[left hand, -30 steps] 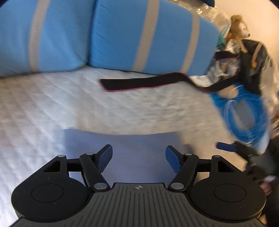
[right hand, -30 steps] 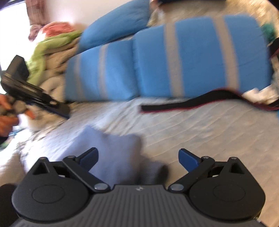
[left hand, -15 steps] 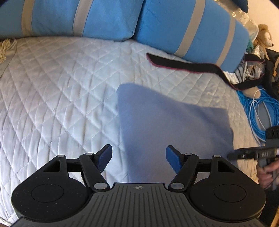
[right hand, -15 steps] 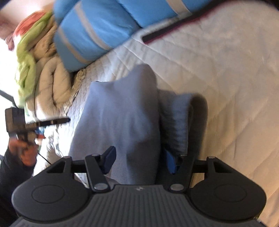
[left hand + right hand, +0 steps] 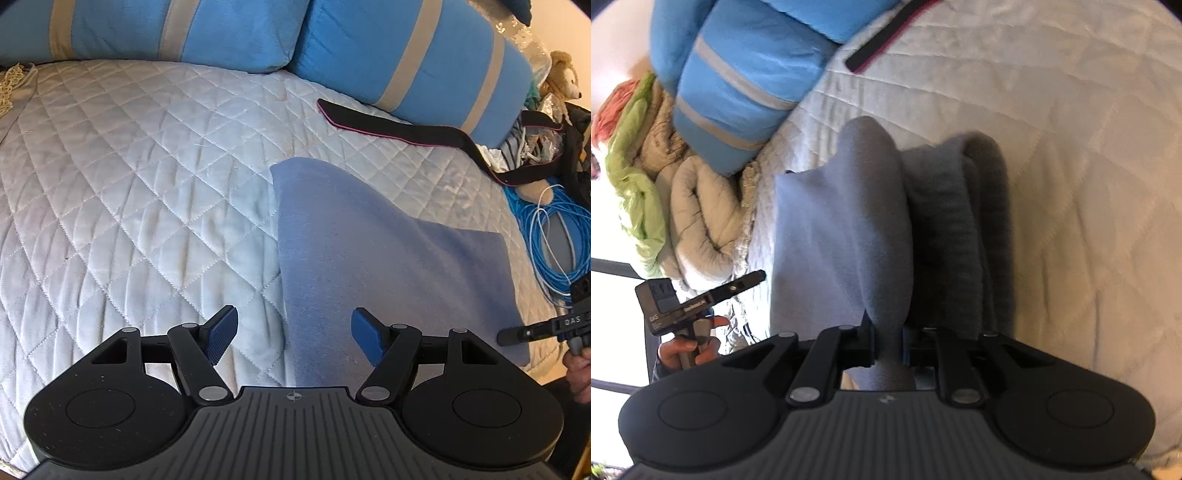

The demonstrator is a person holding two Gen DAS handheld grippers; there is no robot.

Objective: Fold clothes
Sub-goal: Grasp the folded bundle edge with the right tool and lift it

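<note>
A grey-blue folded garment (image 5: 388,251) lies on the white quilted bed (image 5: 129,184), right of centre in the left wrist view. My left gripper (image 5: 293,334) hovers open above its near left edge, with nothing between its blue pads. In the right wrist view the same garment (image 5: 842,221) bulges upward, and my right gripper (image 5: 888,343) is shut on a raised fold of it at the near edge. The right gripper's body (image 5: 546,325) shows at the garment's right edge in the left wrist view. The left gripper (image 5: 701,295) appears at far left in the right wrist view, held by a hand.
Two blue pillows with beige stripes (image 5: 388,59) line the head of the bed. A black strap with pink edging (image 5: 399,127) lies in front of them. Blue coiled cable (image 5: 546,236) and a teddy bear (image 5: 561,74) sit off the right side. Rolled blankets (image 5: 665,177) pile at the left.
The right gripper has closed onto a fold of the garment, which was only between its open fingers before. The left gripper has risen and tilted down, staying open.
</note>
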